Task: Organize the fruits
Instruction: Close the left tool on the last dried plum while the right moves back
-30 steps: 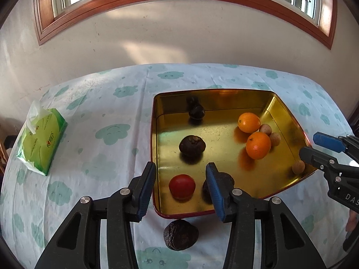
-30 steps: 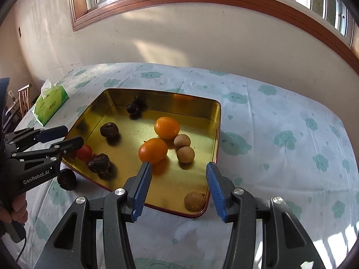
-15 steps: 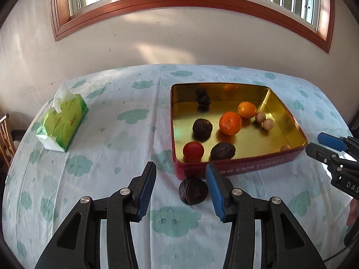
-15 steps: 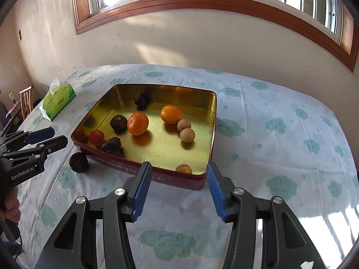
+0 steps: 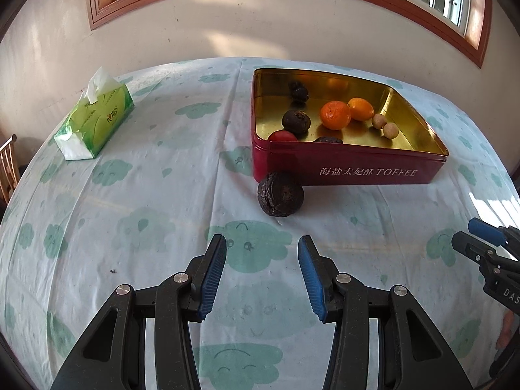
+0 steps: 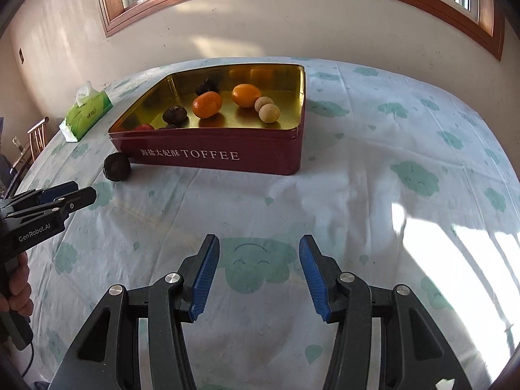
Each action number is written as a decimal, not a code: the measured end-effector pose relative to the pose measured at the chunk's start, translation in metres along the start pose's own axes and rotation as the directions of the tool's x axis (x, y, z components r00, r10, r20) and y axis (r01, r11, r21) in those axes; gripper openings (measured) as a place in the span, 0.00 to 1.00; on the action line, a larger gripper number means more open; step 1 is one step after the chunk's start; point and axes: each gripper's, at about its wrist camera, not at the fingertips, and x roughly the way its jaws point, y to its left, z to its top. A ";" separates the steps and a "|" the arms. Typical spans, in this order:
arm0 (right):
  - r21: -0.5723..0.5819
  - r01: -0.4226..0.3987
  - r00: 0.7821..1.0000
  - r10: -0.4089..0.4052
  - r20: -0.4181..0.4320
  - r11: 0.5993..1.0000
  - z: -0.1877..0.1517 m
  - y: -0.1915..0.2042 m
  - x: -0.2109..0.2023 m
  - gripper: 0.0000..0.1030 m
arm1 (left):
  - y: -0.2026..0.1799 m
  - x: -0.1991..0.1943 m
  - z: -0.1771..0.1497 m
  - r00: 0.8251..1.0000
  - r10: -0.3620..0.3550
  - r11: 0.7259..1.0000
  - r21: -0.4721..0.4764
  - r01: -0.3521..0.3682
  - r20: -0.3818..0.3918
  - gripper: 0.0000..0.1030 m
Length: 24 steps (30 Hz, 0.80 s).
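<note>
A red toffee tin (image 5: 373, 170) (image 6: 260, 159) with a gold inside stands on the cloud-print cloth. In it lie two oranges (image 5: 335, 115) (image 6: 207, 105), two pale small round fruits (image 5: 390, 130) (image 6: 269, 112), a red fruit (image 5: 282, 136) and dark wrinkled fruits (image 5: 295, 121). One dark wrinkled fruit (image 5: 280, 194) (image 6: 117, 167) lies on the cloth against the tin's near left corner. My left gripper (image 5: 261, 260) hangs open and empty a little short of that fruit. My right gripper (image 6: 258, 260) is open and empty over bare cloth, well short of the tin.
A green tissue pack (image 5: 94, 118) (image 6: 86, 113) lies at the far left of the table. A wall with a wood-framed window stands behind. A wooden chair (image 5: 8, 162) is off the left edge. A hand (image 6: 16, 292) holds the left gripper's handle.
Both grippers have drawn back from over the tin toward the table's near side and sunk lower. The tin is now seen from the side. The fruits have not moved.
</note>
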 end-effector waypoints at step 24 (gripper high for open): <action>0.028 0.063 0.998 -0.064 0.020 0.998 0.014 -0.009 0.033 0.53 | -0.016 0.039 0.034 1.000 -0.014 0.999 0.033 0.013 0.007 0.46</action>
